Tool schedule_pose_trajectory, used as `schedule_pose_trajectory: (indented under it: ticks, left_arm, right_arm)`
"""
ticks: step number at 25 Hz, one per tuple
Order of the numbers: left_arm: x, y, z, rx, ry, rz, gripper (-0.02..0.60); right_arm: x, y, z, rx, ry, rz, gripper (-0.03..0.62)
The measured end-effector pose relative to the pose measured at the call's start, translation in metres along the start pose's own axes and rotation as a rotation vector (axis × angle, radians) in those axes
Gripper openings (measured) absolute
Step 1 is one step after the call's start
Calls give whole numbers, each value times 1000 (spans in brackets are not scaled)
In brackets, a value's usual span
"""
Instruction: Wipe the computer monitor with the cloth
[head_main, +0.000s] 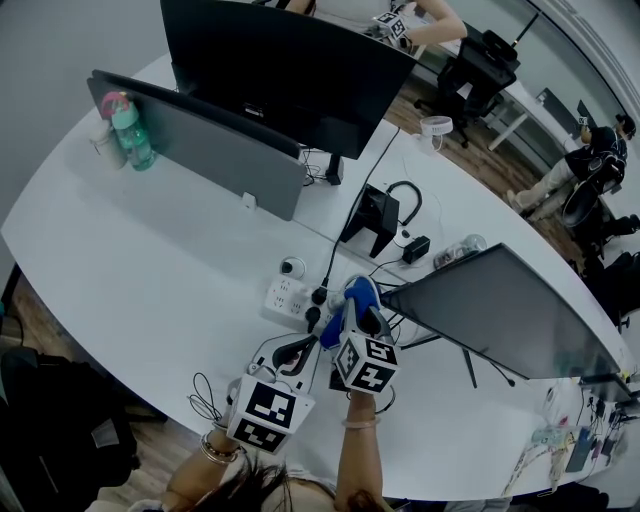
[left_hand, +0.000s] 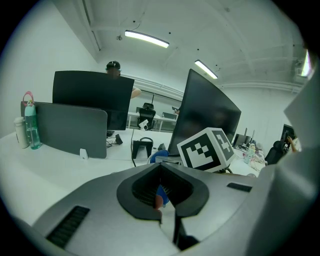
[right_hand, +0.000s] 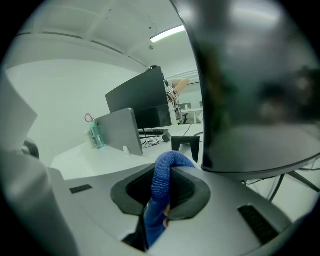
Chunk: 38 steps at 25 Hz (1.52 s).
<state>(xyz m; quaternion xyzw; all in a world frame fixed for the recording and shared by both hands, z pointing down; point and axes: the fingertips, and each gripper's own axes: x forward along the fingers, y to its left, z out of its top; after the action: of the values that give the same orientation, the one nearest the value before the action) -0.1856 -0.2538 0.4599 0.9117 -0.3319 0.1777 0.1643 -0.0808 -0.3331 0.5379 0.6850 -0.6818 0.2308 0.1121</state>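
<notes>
Cloth (right_hand: 166, 175), blue, is clamped as a folded wad in the right gripper (right_hand: 167, 192) and bulges past the jaw tips. It sits just beside the left edge of the monitor (head_main: 505, 315) at the right of the tabletop (head_main: 150, 270); contact can't be confirmed. Left gripper (left_hand: 162, 189) is low and nearer, jaws drawn together, nothing clamped that I can make out.

Judgement: lead with the wad, never the hard jaw tips. Use light, flat, overlapping passes. The panel sits on thin legs and may rock, so press gently.
</notes>
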Motion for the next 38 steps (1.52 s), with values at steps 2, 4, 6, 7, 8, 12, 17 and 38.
schedule_pose_trajectory:
  ticks: [2, 4, 6, 7, 8, 12, 17, 38]
  left_arm:
    - [0, -1, 1, 1, -1, -3, 9]
    - [0, -3, 1, 3, -2, -6, 9]
    - [0, -5, 2, 4, -4, -8, 9]
    - [0, -6, 2, 5, -4, -9, 9]
    - [0, -7, 2, 5, -5, -10, 9]
    - [1, -6, 3, -1, -6, -10, 9]
    - [2, -4, 4, -7, -10, -4, 9]
    - [-2, 2, 3, 31, -6, 11, 9]
  right_arm:
    - [-3, -4, 5, 2, -13, -14, 63]
    - [-6, -8, 11, 8, -26, -27, 63]
    - [-9, -12, 16, 15, -36, -35, 63]
    - [-10, -14, 17, 19, -35, -37, 63]
    - [-11, -15, 19, 23, -31, -37, 63]
    - [-12, -19, 26, 40, -23, -52, 63]
    - [-14, -20, 41, 41, -42, -78, 63]
    - [-42, -19, 92, 2, -192, -138, 63]
